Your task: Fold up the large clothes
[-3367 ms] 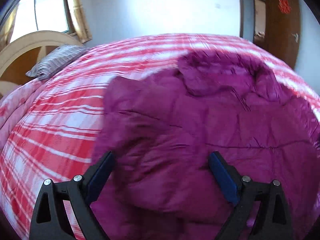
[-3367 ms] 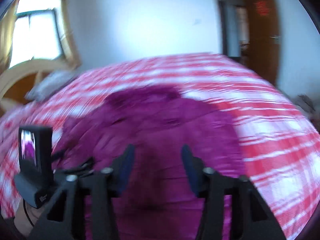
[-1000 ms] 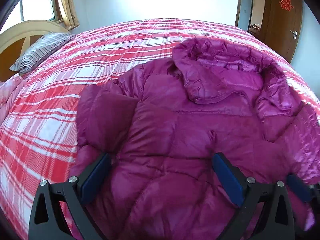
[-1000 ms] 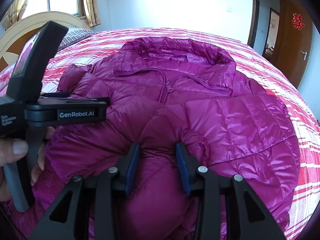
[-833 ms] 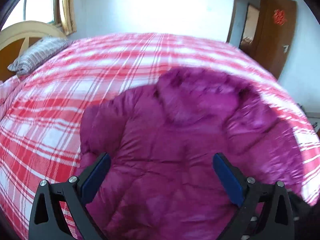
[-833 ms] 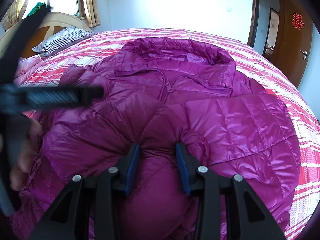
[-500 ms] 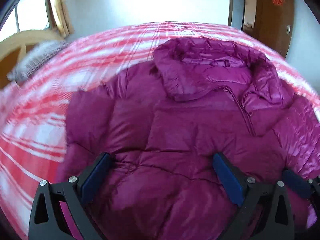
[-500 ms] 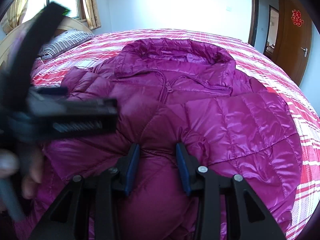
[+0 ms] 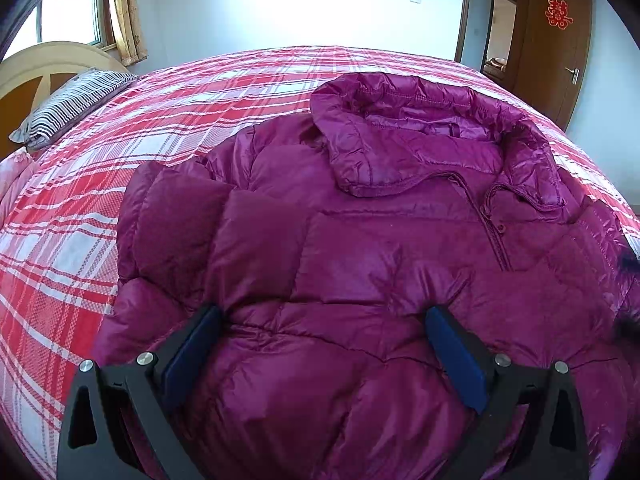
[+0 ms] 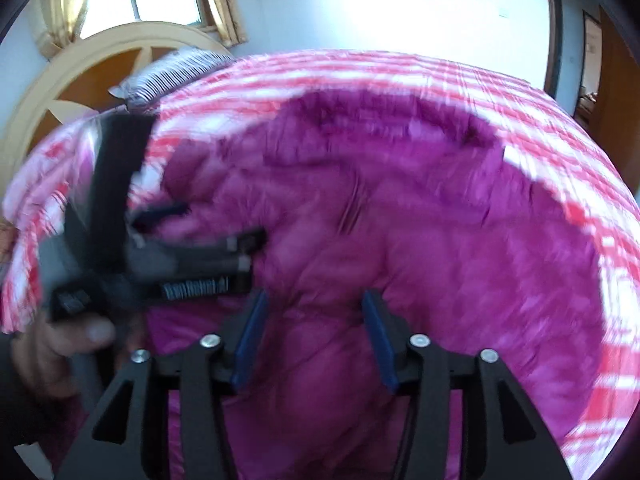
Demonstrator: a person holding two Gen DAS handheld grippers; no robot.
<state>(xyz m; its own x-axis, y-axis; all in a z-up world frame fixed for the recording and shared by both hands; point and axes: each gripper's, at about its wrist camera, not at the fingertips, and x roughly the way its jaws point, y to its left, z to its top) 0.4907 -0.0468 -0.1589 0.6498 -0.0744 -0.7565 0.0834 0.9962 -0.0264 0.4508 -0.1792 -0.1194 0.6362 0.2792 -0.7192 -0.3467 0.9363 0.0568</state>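
A magenta puffer jacket (image 9: 380,248) lies front-up on the red plaid bed (image 9: 120,168), collar toward the far side, zipper partly closed. My left gripper (image 9: 320,316) is wide open just above the jacket's lower left part, holding nothing. In the blurred right wrist view the jacket (image 10: 420,232) fills the middle; my right gripper (image 10: 312,300) is open over its lower middle, with nothing between the pads. The left gripper's body and the hand holding it (image 10: 132,256) show at the left of that view.
A striped pillow (image 9: 68,100) lies by the curved wooden headboard (image 9: 36,64) at the far left. A window with curtains (image 9: 116,4) is behind it. A brown door (image 9: 556,40) stands at the far right.
My right gripper has opened, let go of the jacket fold and swung left, blurring its view. My left gripper stays open and has shifted slightly over the jacket.
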